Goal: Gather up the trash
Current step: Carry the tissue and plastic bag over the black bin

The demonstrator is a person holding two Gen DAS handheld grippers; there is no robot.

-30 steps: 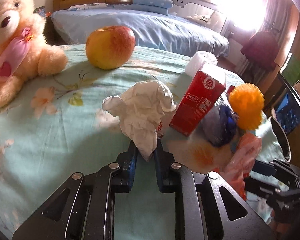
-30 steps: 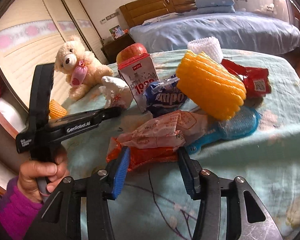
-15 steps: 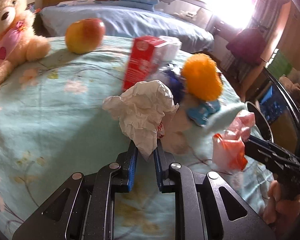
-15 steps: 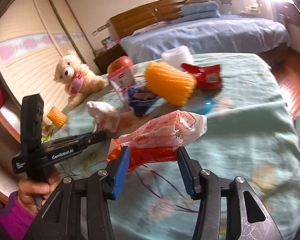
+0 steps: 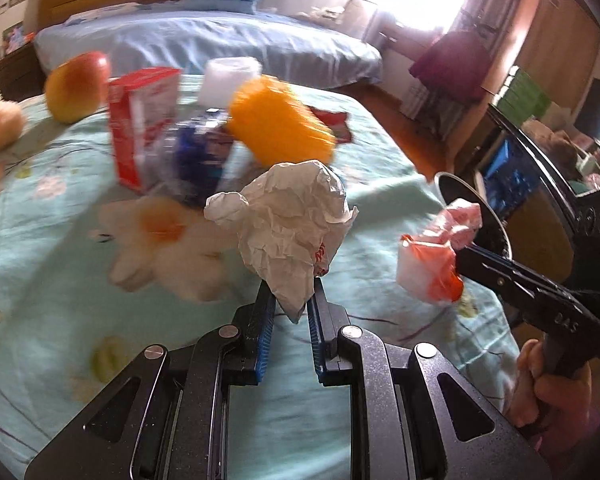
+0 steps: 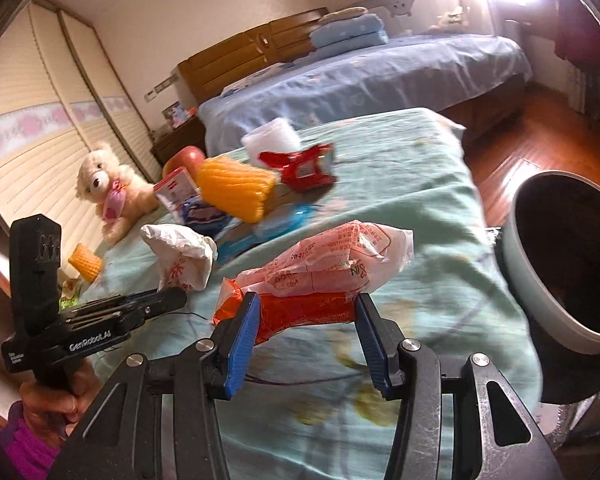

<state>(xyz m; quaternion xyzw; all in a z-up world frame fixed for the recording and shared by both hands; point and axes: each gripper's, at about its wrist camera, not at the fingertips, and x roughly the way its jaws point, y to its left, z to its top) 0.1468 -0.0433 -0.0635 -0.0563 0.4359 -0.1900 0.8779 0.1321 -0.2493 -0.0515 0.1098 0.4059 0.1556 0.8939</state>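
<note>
Trash in both of my tongs, held in the air above a bed with a pale green flowered cover (image 6: pixel 428 184). My left gripper (image 5: pixel 291 312) has its blue-lined jaws nearly closed, pinching the bottom corner of a crumpled white paper wrapper (image 5: pixel 292 220). My right gripper (image 6: pixel 306 320) is about half open, its jaws clamped on the two ends of a crinkled orange and white plastic snack bag (image 6: pixel 320 280). I judge this to be the carrying step. A round pale blue bin with a dark inside (image 6: pixel 564 264) stands off the bed's right edge, near the snack bag. Next, each piece must hang over the bin's mouth before its jaws open. Both tongs point level across the bed, my right one closer to the bin. More clutter lies behind: a red carton (image 5: pixel 140 120), an orange ridged foam sleeve (image 6: pixel 236 188) and a red wrapper (image 6: pixel 304 168).
</note>
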